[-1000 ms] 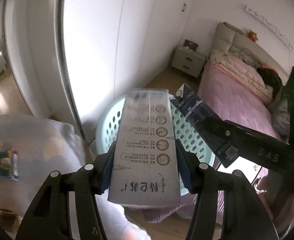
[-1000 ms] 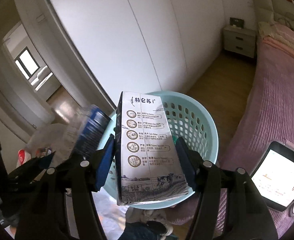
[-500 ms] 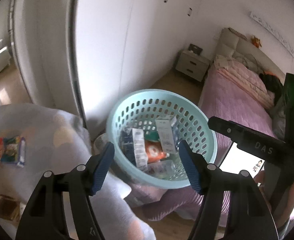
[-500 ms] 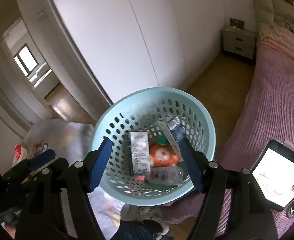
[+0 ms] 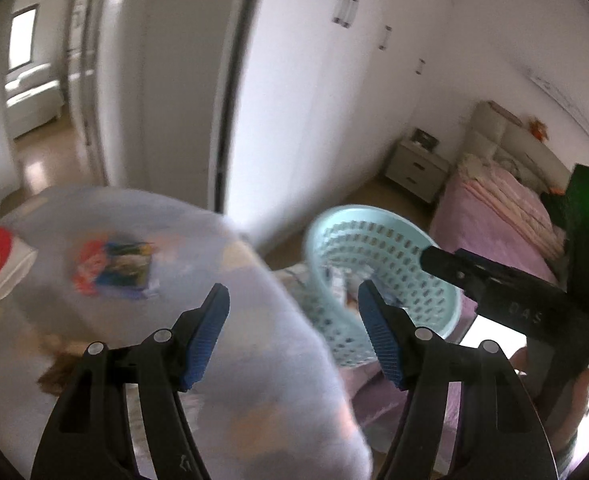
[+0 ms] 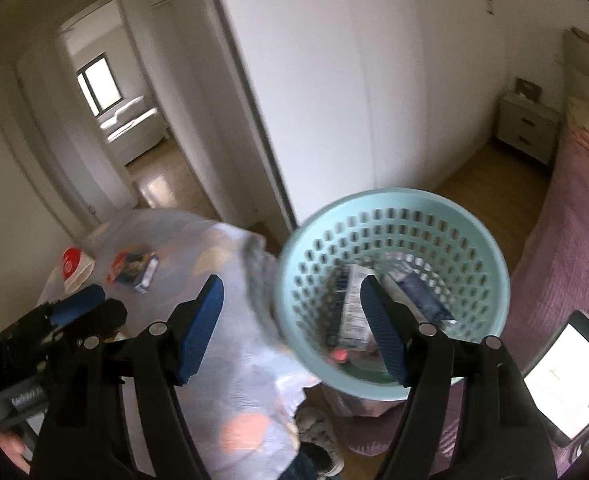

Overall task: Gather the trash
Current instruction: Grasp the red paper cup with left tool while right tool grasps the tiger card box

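Trash, where does it lie now?

Some of it is in the pale green basket (image 6: 394,194): cartons (image 6: 352,304) lie on its bottom. Two pieces sit out on the cloth-covered table (image 5: 234,380), a colourful packet (image 5: 112,270) and, just past it towards the table's far edge, a red-and-white cup (image 5: 4,258) on its side.

And the grippers, are they carrying anything?

No. The left gripper (image 5: 292,290) has just been opening; its blue pads stand well apart with nothing between them. The same goes for the right gripper (image 6: 291,280): just been opening, pads apart and empty, with the basket at about two o'clock from them.

Which hand is better placed for the packet?

The left, I'd say. From its fingers the packet lies at about ten o'clock, near, with bare cloth between. From the right fingers it is at roughly nine o'clock and farther off, and the left gripper itself sits low in that direction, at about eight o'clock.

How does the packet lie?

It's blurred, but its long side seems to run across the left fingers' line, from nine towards three o'clock. My guess is the pads would close over its short width if the hand swings to ten o'clock and dips.
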`<state>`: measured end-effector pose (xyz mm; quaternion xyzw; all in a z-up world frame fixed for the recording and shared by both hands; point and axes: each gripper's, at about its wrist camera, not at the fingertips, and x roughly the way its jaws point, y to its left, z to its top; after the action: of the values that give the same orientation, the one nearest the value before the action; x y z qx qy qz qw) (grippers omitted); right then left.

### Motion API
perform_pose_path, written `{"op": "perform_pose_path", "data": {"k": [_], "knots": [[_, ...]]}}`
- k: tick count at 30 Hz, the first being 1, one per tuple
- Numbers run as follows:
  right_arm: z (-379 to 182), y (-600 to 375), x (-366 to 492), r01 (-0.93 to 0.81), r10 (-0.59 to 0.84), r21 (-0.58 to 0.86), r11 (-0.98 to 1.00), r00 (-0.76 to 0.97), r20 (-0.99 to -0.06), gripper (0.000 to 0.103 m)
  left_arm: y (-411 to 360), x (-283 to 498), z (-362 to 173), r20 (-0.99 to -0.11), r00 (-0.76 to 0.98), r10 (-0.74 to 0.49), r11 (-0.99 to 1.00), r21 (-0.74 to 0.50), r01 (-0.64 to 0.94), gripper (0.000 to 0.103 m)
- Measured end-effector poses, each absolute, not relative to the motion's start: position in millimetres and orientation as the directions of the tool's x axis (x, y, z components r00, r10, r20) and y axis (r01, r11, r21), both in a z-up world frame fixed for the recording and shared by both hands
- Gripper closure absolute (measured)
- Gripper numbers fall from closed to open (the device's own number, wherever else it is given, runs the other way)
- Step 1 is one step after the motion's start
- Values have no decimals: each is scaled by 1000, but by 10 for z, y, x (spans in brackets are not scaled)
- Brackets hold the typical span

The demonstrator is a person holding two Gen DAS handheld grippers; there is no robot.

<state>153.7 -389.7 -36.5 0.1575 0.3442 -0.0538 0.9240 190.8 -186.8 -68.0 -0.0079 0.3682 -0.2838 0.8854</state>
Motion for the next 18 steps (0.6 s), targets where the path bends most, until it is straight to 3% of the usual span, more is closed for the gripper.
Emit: {"op": "perform_pose_path", "data": {"k": [10, 18], "knots": [[-468, -3000, 1947, 42, 101, 191, 981, 729, -677, 36, -788, 2202, -665, -639, 651, -409, 912, -281, 298, 38], [-781, -2416, 2448, -70, 122, 103, 992, 684, -720, 36, 102, 2598, -736, -658, 707, -261, 954, -286, 86, 38]]}}
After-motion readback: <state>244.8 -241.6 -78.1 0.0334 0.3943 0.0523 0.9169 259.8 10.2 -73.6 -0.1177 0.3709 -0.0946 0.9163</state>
